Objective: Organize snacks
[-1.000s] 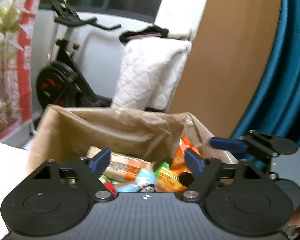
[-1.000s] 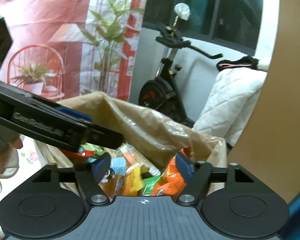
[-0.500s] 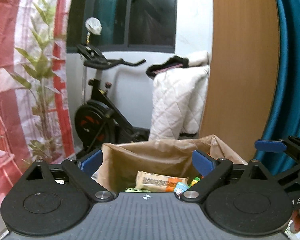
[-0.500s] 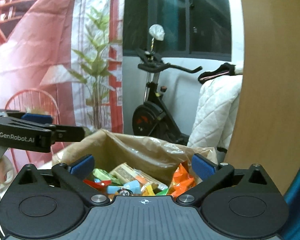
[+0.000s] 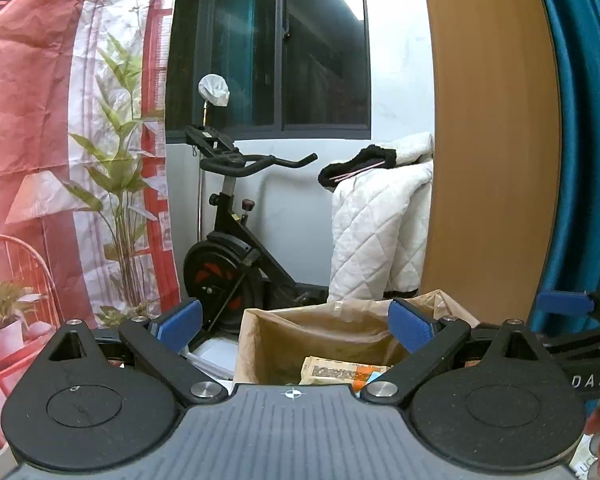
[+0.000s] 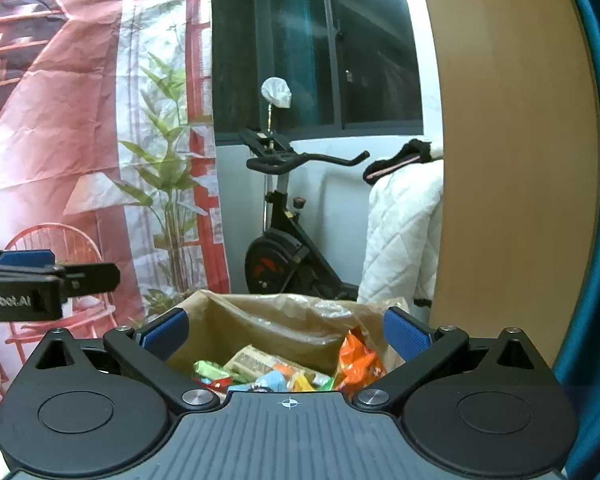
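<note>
Both tools, left (image 5: 296, 326) and right (image 6: 286, 330), are hanging spread wide and empty, their jaws having just been opening. Snacks (image 6: 284, 372) are lying ahead in the paper bag (image 6: 260, 320); the next reach is best aimed at one packet alone.

Two fisheye cameras, each mounted on a hand-held gripper, look forward and slightly downward along blue-padded fingers. The left wrist view sits close above a brown paper bag (image 5: 320, 332) of snacks; the right wrist view looks into the same bag (image 6: 284, 320) from slightly further right. Both share the exercise bike (image 5: 236, 248) (against the far wall), the window and the white quilted cover (image 6: 400, 240).
</note>
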A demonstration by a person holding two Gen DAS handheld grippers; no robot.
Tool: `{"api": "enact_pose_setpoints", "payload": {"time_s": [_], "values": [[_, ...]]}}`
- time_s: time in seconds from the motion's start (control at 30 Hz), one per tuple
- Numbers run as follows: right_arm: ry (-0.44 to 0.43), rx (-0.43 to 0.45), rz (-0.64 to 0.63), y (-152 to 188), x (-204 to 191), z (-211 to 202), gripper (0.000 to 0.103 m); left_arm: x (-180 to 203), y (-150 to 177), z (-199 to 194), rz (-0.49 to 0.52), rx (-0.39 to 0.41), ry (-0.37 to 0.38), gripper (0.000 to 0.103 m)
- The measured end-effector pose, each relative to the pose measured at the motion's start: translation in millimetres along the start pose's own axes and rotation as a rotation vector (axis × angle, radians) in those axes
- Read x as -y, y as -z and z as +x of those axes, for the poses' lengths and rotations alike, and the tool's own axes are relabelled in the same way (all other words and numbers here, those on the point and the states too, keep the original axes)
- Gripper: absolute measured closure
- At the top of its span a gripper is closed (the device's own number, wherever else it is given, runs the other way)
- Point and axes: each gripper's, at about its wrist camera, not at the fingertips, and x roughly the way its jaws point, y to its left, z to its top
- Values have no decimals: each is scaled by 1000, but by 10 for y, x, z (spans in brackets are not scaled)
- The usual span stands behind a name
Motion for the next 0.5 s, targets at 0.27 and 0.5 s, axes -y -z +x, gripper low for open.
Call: {"api": "enact_pose_setpoints", "payload": {"time_s": [0.27, 0.5], "values": [[15, 3, 36, 31, 53, -64, 1, 61, 51, -24, 24, 9, -1, 3], [22, 7, 43, 41, 65, -85, 1, 47, 59, -58, 6, 7, 1, 3]]}}
